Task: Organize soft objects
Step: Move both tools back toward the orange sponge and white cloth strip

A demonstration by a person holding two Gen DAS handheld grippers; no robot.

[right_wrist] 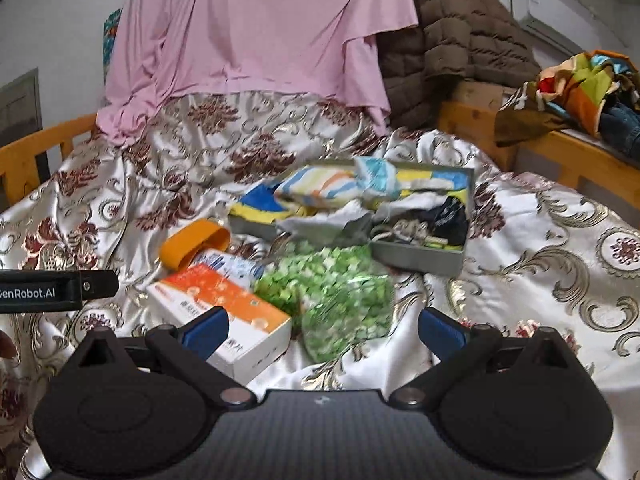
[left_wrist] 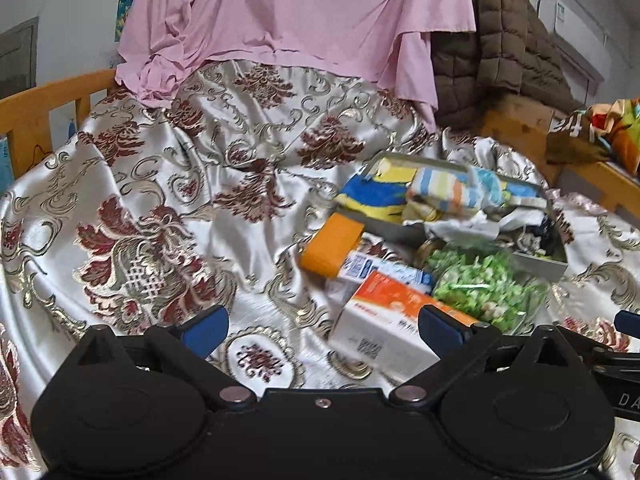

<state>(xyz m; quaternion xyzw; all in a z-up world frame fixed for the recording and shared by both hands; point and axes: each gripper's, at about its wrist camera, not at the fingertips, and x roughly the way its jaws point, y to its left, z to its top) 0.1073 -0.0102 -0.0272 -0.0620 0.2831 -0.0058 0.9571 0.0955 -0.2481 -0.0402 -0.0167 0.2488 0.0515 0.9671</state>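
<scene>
A grey tray (left_wrist: 540, 266) (right_wrist: 416, 258) lies on the patterned bedspread, filled with soft pieces: a striped cloth (left_wrist: 448, 190) (right_wrist: 320, 188), a blue and yellow cloth (left_wrist: 376, 196) (right_wrist: 260, 202), a crumpled white cloth (left_wrist: 472, 226) (right_wrist: 332, 216) and a dark sock (right_wrist: 448, 214). In front of the tray sit a clear bag of green bits (left_wrist: 484, 288) (right_wrist: 340, 292), an orange and white box (left_wrist: 384, 320) (right_wrist: 224, 304), a blue and white box (left_wrist: 384, 270) and an orange case (left_wrist: 332, 244) (right_wrist: 196, 242). My left gripper (left_wrist: 324, 328) is open, hovering before the boxes. My right gripper (right_wrist: 324, 330) is open just short of the green bag.
A pink cloth (left_wrist: 288, 12) and a brown quilted jacket (left_wrist: 500, 36) hang at the back. Wooden bed rails (left_wrist: 36, 108) (right_wrist: 576, 160) border both sides. Colourful clothes (right_wrist: 580, 88) lie piled on the right ledge. Bare bedspread (left_wrist: 160, 184) stretches to the left of the objects.
</scene>
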